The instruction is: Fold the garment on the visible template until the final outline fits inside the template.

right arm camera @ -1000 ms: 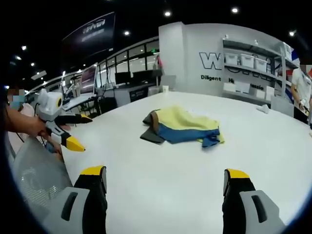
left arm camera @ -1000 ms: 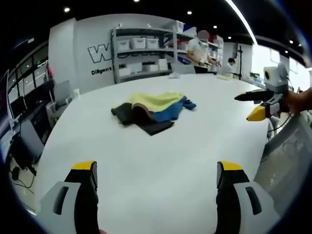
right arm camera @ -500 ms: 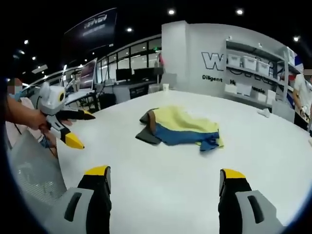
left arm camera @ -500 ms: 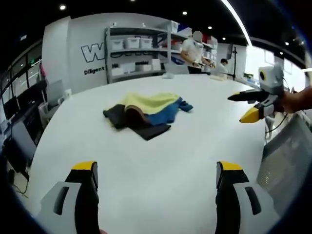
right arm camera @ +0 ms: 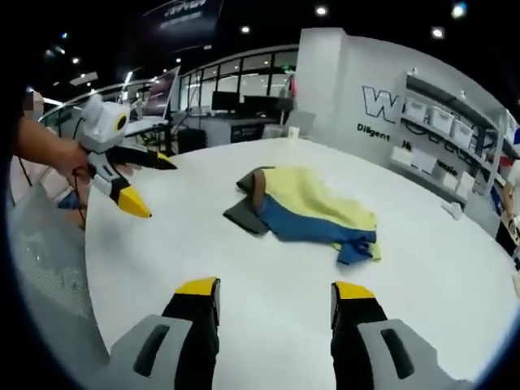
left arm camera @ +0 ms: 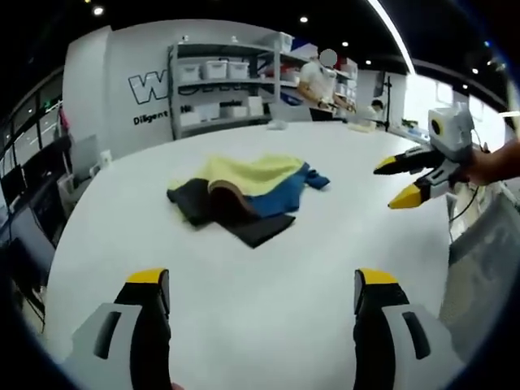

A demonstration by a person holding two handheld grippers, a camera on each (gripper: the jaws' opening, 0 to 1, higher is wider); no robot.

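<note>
Crumpled yellow-and-blue garment (left arm camera: 248, 188) lies mid-table (left arm camera: 268, 268), well ahead of both empty tongs, left gripper (left arm camera: 264, 286) and right gripper (right arm camera: 275, 292), jaws apart, neither clearly nearer; its long axis runs across both views.

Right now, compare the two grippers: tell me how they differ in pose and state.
In its own view the left gripper has jaws spread wide; the right gripper in its view has jaws closer together, though still apart. Seen from the other's camera, each hangs above the white table edge, jaws gaping, left and right of the crumpled garment. Both are empty with yellow tips.
</note>
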